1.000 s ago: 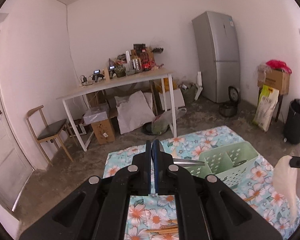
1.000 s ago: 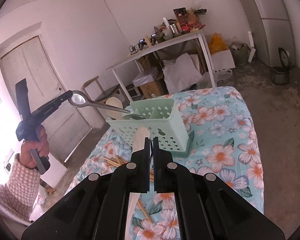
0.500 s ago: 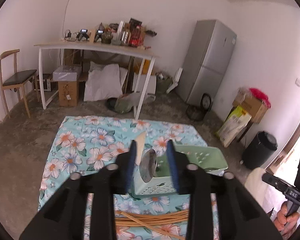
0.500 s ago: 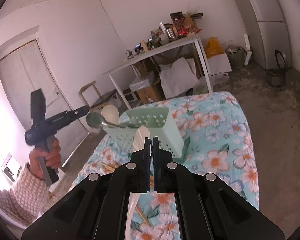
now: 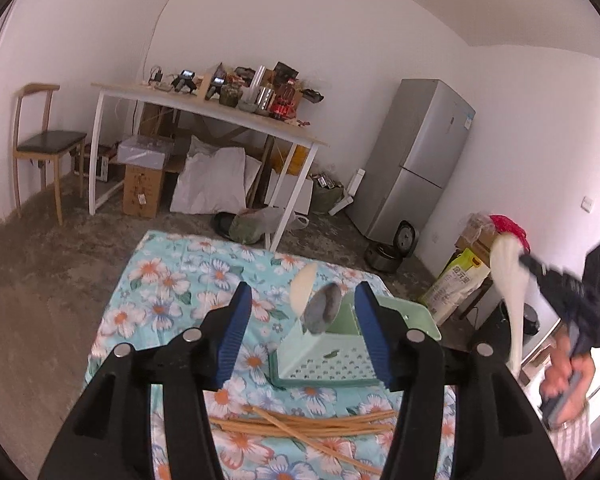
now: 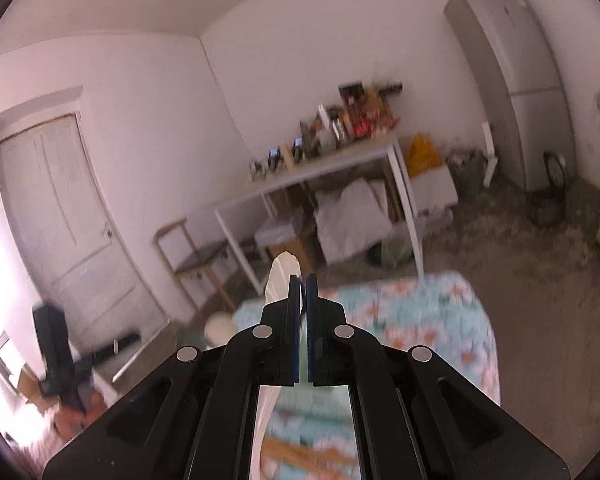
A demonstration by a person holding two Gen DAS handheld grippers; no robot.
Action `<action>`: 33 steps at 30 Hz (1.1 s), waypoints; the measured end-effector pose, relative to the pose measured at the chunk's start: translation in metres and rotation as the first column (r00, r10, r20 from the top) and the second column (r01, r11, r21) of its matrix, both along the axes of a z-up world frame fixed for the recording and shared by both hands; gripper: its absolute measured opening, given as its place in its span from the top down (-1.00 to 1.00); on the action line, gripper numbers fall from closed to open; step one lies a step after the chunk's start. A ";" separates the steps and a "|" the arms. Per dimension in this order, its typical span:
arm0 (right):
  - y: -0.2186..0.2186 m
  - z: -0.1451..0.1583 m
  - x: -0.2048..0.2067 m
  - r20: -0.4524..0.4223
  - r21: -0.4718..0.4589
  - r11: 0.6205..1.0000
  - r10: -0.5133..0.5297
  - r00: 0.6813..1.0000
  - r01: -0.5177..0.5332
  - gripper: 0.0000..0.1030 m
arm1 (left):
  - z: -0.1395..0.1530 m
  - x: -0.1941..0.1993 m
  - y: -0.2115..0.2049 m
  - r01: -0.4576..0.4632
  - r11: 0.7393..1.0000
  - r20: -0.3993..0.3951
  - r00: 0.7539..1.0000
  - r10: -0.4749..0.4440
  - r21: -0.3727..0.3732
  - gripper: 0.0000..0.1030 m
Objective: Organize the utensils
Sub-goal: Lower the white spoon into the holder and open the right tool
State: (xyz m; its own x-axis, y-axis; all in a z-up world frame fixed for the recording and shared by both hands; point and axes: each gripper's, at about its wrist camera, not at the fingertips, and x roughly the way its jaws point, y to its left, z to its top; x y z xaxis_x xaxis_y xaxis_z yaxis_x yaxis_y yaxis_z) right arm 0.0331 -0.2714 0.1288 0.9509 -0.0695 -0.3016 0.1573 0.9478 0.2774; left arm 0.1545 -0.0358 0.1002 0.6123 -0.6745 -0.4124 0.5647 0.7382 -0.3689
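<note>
The left tongs [image 5: 302,322] are opening, and the metal spoon [image 5: 322,312] that was clamped between them a second ago is now standing free in the green basket [image 5: 396,312], its bowl up, beside a white spoon [image 5: 304,286] already in there. The pads are no longer touching it; the spoon is showing in the gap between the blue fingers [image 5: 234,336], apart from both. That is, as I judge it, one utensil sorted and the left hand becoming free for the next.

The right tongs [image 6: 303,280] are clenched on a white rice paddle [image 6: 282,280], gripping it partway along so the blade is sticking up past the tips. Compared with a second ago the paddle is being carried higher, off the flowered desk [image 5: 172,280]; from the left camera it is hanging out to the right of the basket, well apart from it. It is probably heading for the basket next.

The chopsticks [image 5: 300,426] are lying loose on the cloth in front of the basket, below the left tongs, not yet sorted.
</note>
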 end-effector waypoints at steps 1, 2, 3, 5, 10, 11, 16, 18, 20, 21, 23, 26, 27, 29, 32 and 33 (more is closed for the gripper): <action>-0.002 0.002 0.009 0.007 -0.013 1.000 -0.004 1.000 0.004 0.98 | -0.003 -0.002 0.002 0.003 1.000 -0.005 1.000 -0.003 0.000 0.00; -0.004 0.002 0.017 0.011 -0.024 1.000 -0.008 1.000 0.009 0.98 | -0.006 -0.003 0.003 0.004 1.000 -0.008 1.000 -0.004 0.004 -0.01; -0.005 0.002 0.025 0.011 -0.036 0.999 -0.014 1.000 0.014 0.98 | -0.009 -0.004 0.003 0.004 1.000 -0.009 1.000 -0.004 0.008 -0.01; -0.009 -0.003 0.043 0.011 -0.056 0.998 -0.022 1.000 0.023 0.98 | -0.013 -0.005 0.005 0.005 1.000 -0.019 1.000 -0.004 0.009 0.00; -0.018 -0.017 0.073 0.030 -0.061 0.998 -0.013 0.999 0.014 0.98 | -0.018 -0.004 0.005 0.019 1.000 -0.034 0.999 -0.018 0.020 0.00; -0.018 -0.019 0.077 0.032 -0.066 0.998 -0.009 0.999 0.011 0.98 | -0.018 -0.002 0.003 0.023 0.999 -0.034 0.999 -0.022 0.024 0.00; -0.010 -0.039 0.094 0.020 -0.141 0.990 0.017 1.000 -0.014 0.98 | -0.018 0.008 -0.012 0.047 0.999 -0.038 0.998 -0.046 0.024 0.00; -0.004 -0.047 0.095 0.009 -0.175 0.984 0.020 1.000 -0.018 0.98 | -0.018 0.012 -0.019 0.061 0.998 -0.042 0.997 -0.060 0.019 0.00; 0.000 -0.059 0.095 -0.009 -0.199 0.979 0.033 0.999 -0.035 0.96 | -0.021 0.016 -0.029 0.079 0.997 -0.050 0.996 -0.078 0.019 0.00; 0.001 -0.066 0.091 -0.018 -0.210 0.977 0.043 0.999 -0.046 0.96 | -0.023 0.017 -0.031 0.083 0.996 -0.055 0.995 -0.082 0.019 0.00; 0.002 -0.072 0.085 -0.034 -0.216 0.974 0.061 0.998 -0.067 0.93 | -0.027 0.021 -0.037 0.098 0.995 -0.071 0.993 -0.097 0.012 0.00; 0.003 -0.074 0.077 -0.052 -0.214 0.971 0.094 0.994 -0.103 0.83 | -0.030 0.025 -0.044 0.111 0.994 -0.079 0.991 -0.110 0.005 0.00; 0.004 -0.074 0.073 -0.057 -0.214 0.970 0.101 0.993 -0.111 0.77 | -0.030 0.026 -0.046 0.112 0.994 -0.080 0.991 -0.111 0.004 0.00; 0.003 -0.075 0.061 -0.059 -0.214 0.970 0.104 0.993 -0.114 0.37 | -0.032 0.029 -0.048 0.115 0.993 -0.083 0.990 -0.115 -0.002 0.00; -0.001 -0.074 0.041 -0.049 -0.186 0.977 0.092 0.995 -0.099 0.32 | -0.035 0.033 -0.051 0.117 0.993 -0.090 0.989 -0.118 -0.013 0.00; -0.002 -0.073 0.039 -0.045 -0.174 0.980 0.088 0.995 -0.095 0.32 | -0.036 0.034 -0.052 0.120 0.993 -0.094 0.988 -0.121 -0.018 0.00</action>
